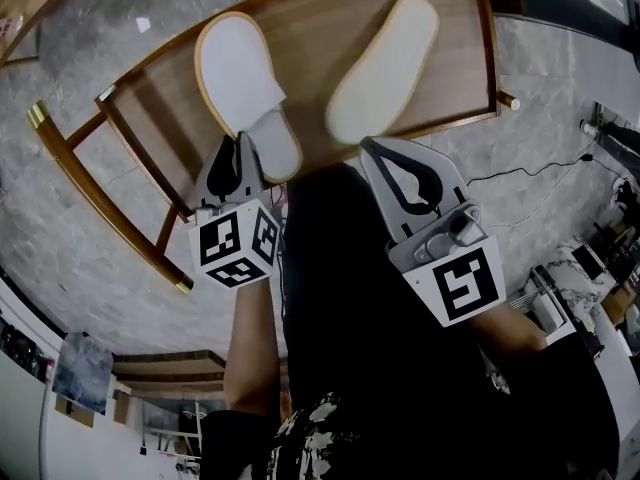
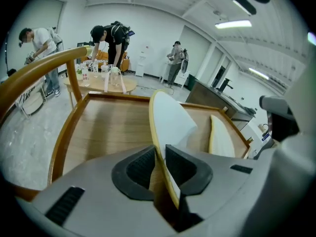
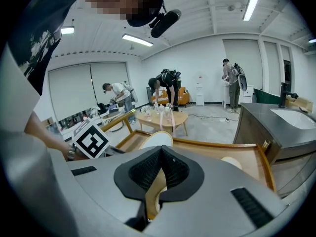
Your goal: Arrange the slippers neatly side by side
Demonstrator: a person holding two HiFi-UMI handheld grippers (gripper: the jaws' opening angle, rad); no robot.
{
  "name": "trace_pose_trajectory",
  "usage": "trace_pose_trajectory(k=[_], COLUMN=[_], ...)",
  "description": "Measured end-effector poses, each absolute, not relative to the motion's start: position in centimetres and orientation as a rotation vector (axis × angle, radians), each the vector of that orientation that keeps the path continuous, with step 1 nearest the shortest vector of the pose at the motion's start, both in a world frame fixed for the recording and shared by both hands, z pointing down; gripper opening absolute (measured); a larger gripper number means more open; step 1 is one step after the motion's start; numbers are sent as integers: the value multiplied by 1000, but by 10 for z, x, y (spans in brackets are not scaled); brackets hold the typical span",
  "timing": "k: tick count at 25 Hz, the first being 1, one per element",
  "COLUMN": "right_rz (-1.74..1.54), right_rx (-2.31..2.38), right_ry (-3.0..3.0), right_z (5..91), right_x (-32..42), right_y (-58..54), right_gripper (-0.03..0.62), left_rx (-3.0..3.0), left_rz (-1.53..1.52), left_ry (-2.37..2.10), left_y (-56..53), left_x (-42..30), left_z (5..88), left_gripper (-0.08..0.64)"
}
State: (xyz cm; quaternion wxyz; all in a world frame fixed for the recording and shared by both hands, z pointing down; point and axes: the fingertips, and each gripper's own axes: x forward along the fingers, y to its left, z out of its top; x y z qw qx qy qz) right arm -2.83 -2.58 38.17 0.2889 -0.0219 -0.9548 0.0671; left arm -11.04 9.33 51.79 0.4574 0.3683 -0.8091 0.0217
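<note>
Two white slippers with tan rims lie on a wooden table (image 1: 330, 28). The left slipper (image 1: 238, 73) shows its insole and toe cover. My left gripper (image 1: 248, 148) is shut on the toe end. In the left gripper view the slipper's rim (image 2: 170, 117) runs up between the pads of that gripper (image 2: 160, 152). The right slipper (image 1: 385, 63) lies apart to the right, also seen as (image 2: 220, 137). My right gripper (image 1: 368, 146) hovers just short of its near end, shut and holding nothing (image 3: 161, 149).
A curved wooden frame (image 1: 70, 168) juts from the table's left side. A black cable (image 1: 530, 173) trails over the stone floor at the right. Several people stand around a round table (image 2: 103, 83) far behind. A counter with a sink (image 3: 291, 117) lies to the right.
</note>
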Motion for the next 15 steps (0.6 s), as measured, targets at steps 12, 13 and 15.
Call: trace_pose_trajectory(k=[12, 13, 15], right_rz=[155, 133, 89], right_rx=[-65, -71, -60], right_ry=[-2551, -2550, -2540], right_z=[383, 383, 382], right_x=[-46, -47, -49], right_y=[-28, -28, -35], right_gripper=[-2, -2, -2], left_rx=[866, 874, 926], left_rz=[148, 125, 85], left_ry=[-2034, -2041, -2042], left_y=[104, 102, 91], left_x=[-127, -128, -124], left_z=[514, 509, 497], left_gripper=[58, 58, 58])
